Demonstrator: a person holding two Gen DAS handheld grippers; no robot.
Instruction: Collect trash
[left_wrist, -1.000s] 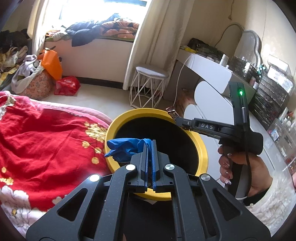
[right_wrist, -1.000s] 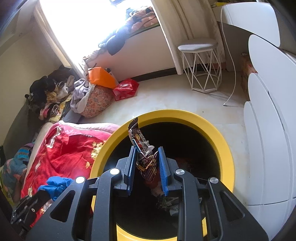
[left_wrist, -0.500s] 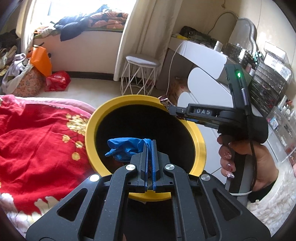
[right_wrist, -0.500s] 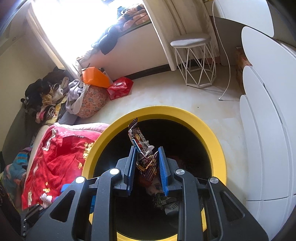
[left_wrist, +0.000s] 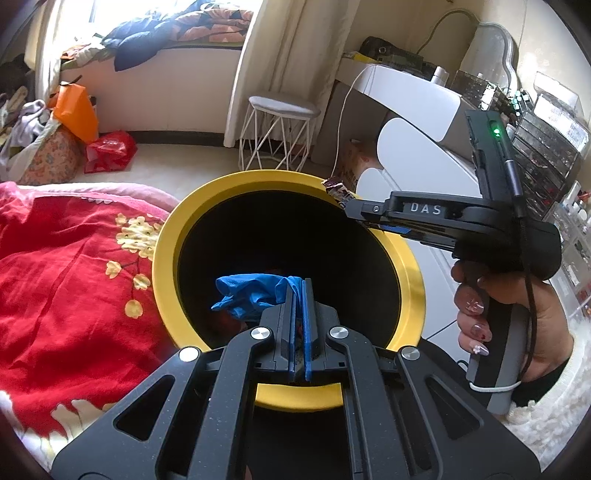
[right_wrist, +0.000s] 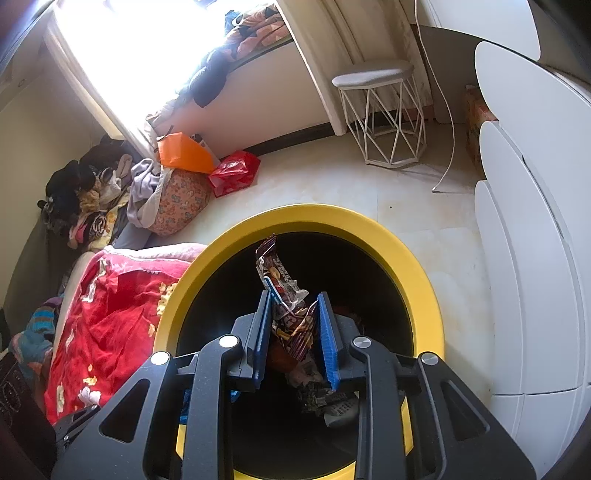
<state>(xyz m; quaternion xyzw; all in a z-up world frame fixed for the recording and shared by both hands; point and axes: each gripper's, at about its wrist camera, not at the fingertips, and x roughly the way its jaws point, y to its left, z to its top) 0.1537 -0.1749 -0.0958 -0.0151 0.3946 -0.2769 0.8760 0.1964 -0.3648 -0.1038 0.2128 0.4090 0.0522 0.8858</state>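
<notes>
A yellow-rimmed black bin (left_wrist: 166, 266) stands on the floor beside the bed; it also shows in the right wrist view (right_wrist: 417, 266). My left gripper (left_wrist: 298, 291) is shut on a crumpled blue glove (left_wrist: 247, 295) and holds it over the bin's mouth. My right gripper (right_wrist: 295, 306) holds a brown snack wrapper (right_wrist: 284, 291) over the bin; its jaws have widened and the wrapper still sits between the pads. The right gripper (left_wrist: 351, 203) also shows in the left wrist view, over the bin's far right rim. Other trash (right_wrist: 332, 402) lies at the bin's bottom.
A red flowered blanket (left_wrist: 66, 266) covers the bed left of the bin. White rounded drawers (right_wrist: 517, 258) stand to the right. A white wire stool (right_wrist: 384, 114), a red bag (right_wrist: 232, 173) and piled clothes (right_wrist: 85, 195) sit further back on the floor.
My left gripper has carried the blue glove from the bin's left rim to over its opening. The right gripper's jaws have spread wider around the wrapper.
</notes>
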